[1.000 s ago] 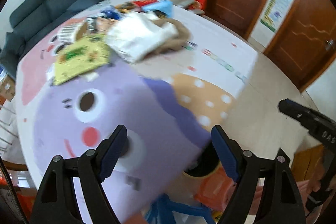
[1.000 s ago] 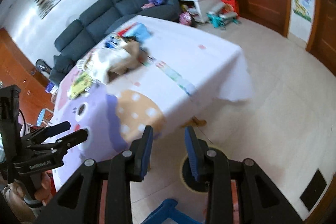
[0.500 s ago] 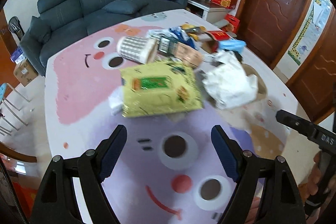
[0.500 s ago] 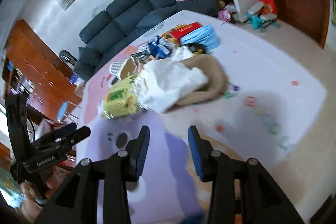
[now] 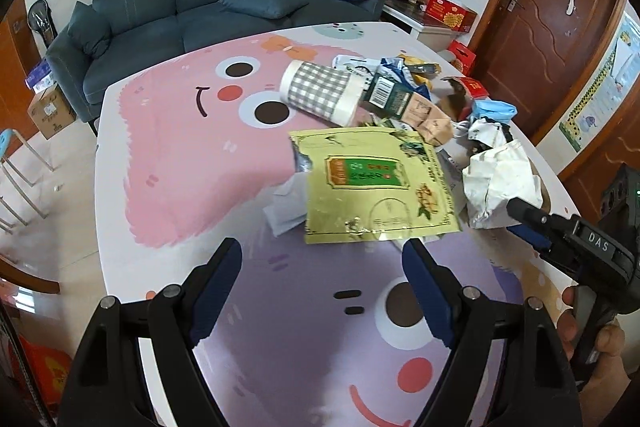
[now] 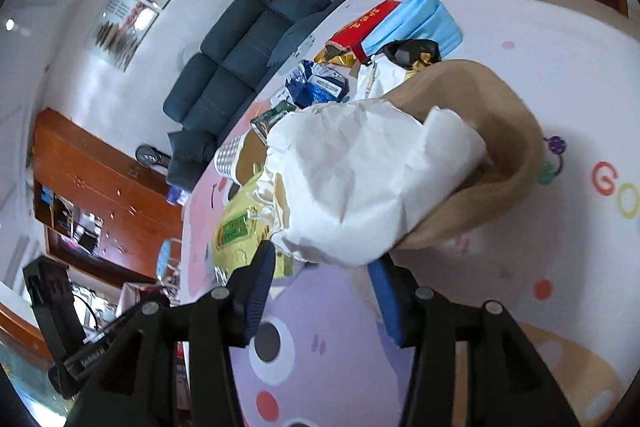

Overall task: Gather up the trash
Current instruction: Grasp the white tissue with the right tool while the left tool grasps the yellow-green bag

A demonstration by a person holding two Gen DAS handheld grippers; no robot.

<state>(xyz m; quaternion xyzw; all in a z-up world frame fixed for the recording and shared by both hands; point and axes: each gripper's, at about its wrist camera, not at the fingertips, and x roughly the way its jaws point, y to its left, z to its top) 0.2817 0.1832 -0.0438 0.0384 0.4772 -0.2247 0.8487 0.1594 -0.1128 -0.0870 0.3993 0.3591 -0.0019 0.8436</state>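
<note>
Both grippers moved in; right gripper (image 6: 324,267) jaws gape around crumpled white paper (image 6: 360,179), left gripper (image 5: 322,259) wide, empty.

The right gripper (image 6: 322,281) is seen with its jaws parted, the blue pads set either side of the near edge of a crumpled white paper (image 6: 360,179). The paper is lodged in the mouth of a brown paper bag (image 6: 504,155) lying on the cartoon-printed tablecloth (image 6: 540,75). A yellow packet (image 6: 236,231) is seen just left of the paper. Beyond it a red box (image 6: 362,27) and a light blue pack (image 6: 420,21) are piled. The left gripper (image 6: 80,359) is visible at the lower left; its jaws cannot be made out
</note>
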